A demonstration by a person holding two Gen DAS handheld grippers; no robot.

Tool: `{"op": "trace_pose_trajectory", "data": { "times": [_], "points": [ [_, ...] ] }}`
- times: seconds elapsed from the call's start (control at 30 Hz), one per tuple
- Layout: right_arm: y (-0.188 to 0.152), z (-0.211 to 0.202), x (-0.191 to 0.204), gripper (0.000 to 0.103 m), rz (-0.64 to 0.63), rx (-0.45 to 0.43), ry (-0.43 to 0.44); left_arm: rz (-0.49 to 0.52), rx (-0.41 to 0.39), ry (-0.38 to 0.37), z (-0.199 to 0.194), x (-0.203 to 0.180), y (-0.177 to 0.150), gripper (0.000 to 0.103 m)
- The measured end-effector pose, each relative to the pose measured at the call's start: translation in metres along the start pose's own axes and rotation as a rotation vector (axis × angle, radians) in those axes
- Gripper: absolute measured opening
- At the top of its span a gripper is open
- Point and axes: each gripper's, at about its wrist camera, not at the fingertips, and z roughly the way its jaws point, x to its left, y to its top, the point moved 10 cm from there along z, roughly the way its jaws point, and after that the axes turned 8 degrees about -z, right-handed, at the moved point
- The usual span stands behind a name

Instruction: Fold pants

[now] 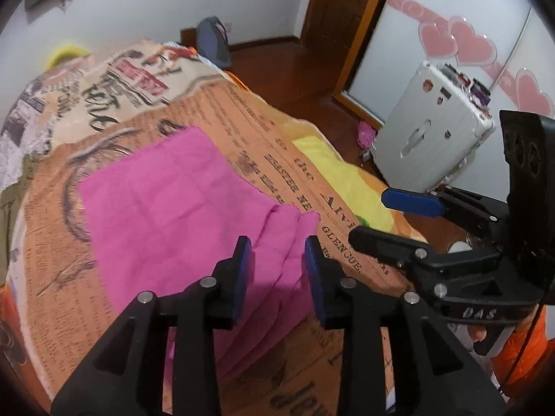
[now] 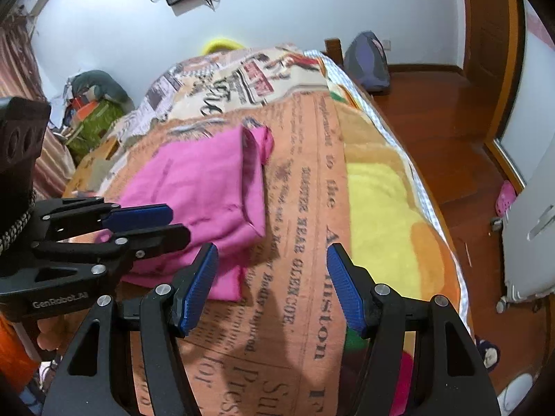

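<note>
The pink pants (image 1: 166, 208) lie folded into a flat layered rectangle on the newspaper-print blanket (image 1: 69, 312) that covers the bed. My left gripper (image 1: 277, 270) is open and empty, held just above the near right corner of the pants. My right gripper (image 2: 272, 291) is open and empty, above the blanket (image 2: 305, 235) to the right of the pants (image 2: 194, 190). Each gripper shows from the side in the other's view: the right one (image 1: 388, 215) and the left one (image 2: 166, 223).
A white suitcase (image 1: 430, 128) stands on the wooden floor (image 2: 444, 131) right of the bed. A grey backpack (image 2: 367, 59) leans by the far wall. A yellow patch of bedding (image 2: 378, 215) runs along the bed's right edge. Clutter (image 2: 93, 104) sits at the far left.
</note>
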Motion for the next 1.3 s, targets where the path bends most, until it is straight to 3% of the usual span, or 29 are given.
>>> {"op": "trace_pose_trajectory", "data": {
  "times": [0.1,0.2,0.4,0.57,0.67,0.8,1.0,1.2,1.3],
  "points": [
    [0.014,-0.006,0.012,0.061,-0.023,-0.032,0.015,-0.024,-0.072,0.013,-0.03,0.018,0.004,0.041],
    [0.024,-0.004,0.023,0.061,-0.046,-0.05,0.026,-0.049,-0.102,0.09,-0.043,0.05,0.0,0.043],
    [0.037,0.019,0.05,0.061,-0.088,-0.043,0.058,-0.089,0.008,0.136,-0.02,0.088,-0.035,0.044],
    [0.028,0.046,0.06,0.061,-0.109,0.015,0.053,-0.089,0.001,0.129,-0.017,0.088,-0.042,0.044],
    [0.014,0.06,0.054,0.061,-0.097,0.059,0.036,-0.142,-0.015,0.075,-0.026,0.092,-0.032,0.044],
    [0.0,0.063,0.045,0.062,-0.063,0.07,0.047,-0.134,-0.053,0.163,-0.032,0.116,-0.008,0.044],
    [-0.008,0.06,0.04,0.063,-0.033,0.074,0.068,-0.152,-0.065,0.238,-0.021,0.15,0.026,0.044],
    [-0.007,0.06,0.041,0.063,-0.05,0.072,0.063,-0.166,-0.025,0.206,0.011,0.165,0.049,0.044],
    [-0.008,0.06,0.041,0.063,-0.048,0.072,0.075,-0.222,0.008,0.175,0.031,0.175,0.056,0.044]
  ]
}}
